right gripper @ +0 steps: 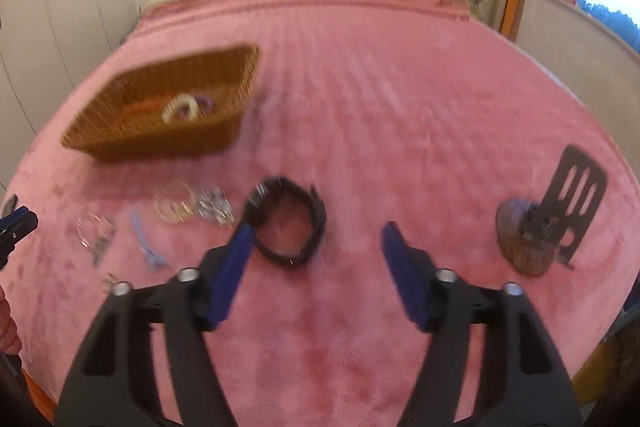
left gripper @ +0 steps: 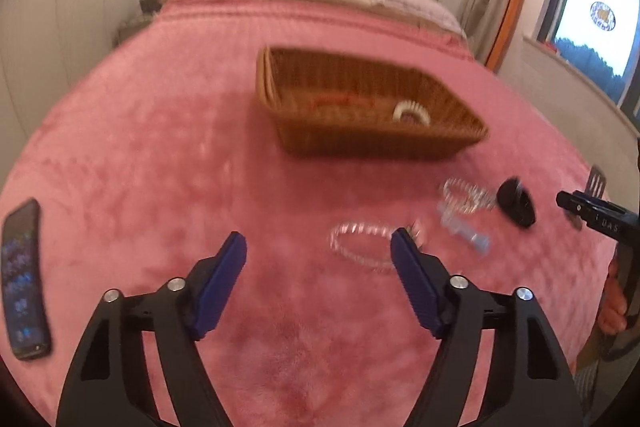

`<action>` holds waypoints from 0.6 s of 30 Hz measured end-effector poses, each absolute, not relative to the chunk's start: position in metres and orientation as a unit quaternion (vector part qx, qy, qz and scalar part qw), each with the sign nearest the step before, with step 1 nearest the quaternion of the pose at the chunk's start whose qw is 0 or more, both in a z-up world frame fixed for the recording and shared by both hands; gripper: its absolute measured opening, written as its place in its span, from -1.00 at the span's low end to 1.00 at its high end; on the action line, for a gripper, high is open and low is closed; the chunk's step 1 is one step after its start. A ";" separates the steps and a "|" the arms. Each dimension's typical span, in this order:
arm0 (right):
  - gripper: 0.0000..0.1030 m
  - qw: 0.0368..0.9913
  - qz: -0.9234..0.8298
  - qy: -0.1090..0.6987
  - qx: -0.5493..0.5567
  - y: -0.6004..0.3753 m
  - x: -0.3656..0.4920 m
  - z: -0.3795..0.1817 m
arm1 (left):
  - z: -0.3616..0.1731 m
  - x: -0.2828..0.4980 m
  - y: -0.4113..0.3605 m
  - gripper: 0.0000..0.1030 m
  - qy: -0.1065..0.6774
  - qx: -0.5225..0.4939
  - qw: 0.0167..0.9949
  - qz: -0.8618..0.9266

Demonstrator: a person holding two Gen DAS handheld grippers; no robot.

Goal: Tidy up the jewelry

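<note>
Your left claw (left gripper: 318,247) stands open over the pink bedspread (left gripper: 160,147) with nothing between its blue pads; a clear beaded bracelet (left gripper: 366,245) lies just beyond it, touching the tip of one pad in the left wrist view. Your right claw (right gripper: 316,239) is likewise open and empty, with a black bracelet (right gripper: 286,223) lying just ahead, beside one pad. Taking the wicker basket (right gripper: 120,143) as landmark: a white ring piece (right gripper: 180,109) and an orange item (right gripper: 140,109) lie inside it. Nearer you than the basket, on the bedspread, lie a gold-toned bracelet (right gripper: 174,207), a sparkling piece (right gripper: 214,209) and a pale blue hair clip (right gripper: 146,243). Well apart from the basket stands a black slotted stand (right gripper: 576,199). Details are blurred.
</note>
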State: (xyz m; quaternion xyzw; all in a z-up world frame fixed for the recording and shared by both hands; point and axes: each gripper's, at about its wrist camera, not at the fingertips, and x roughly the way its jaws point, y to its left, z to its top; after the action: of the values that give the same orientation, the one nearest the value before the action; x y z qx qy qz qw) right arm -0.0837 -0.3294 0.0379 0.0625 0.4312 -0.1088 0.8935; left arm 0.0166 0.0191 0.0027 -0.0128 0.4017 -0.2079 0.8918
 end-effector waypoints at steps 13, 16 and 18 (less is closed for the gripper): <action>-0.30 0.862 -0.106 0.485 0.101 -0.341 -0.043 -0.008 | -0.034 0.046 -0.002 -0.06 0.450 0.001 0.871 -0.197; -0.56 0.856 -0.112 0.496 0.096 -0.338 -0.037 -0.016 | -0.034 0.047 -0.013 -0.10 0.451 0.028 0.871 -0.192; -0.71 0.855 -0.120 0.497 0.086 -0.335 -0.036 -0.017 | -0.036 0.046 -0.022 -0.31 0.448 0.056 0.875 -0.177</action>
State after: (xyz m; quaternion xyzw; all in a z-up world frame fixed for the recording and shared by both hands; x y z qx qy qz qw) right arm -0.0357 -0.3347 -0.0167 0.0863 0.4967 -0.1205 0.8552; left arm 0.0463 -0.0216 -0.0358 0.0562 0.4476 -0.1767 0.8748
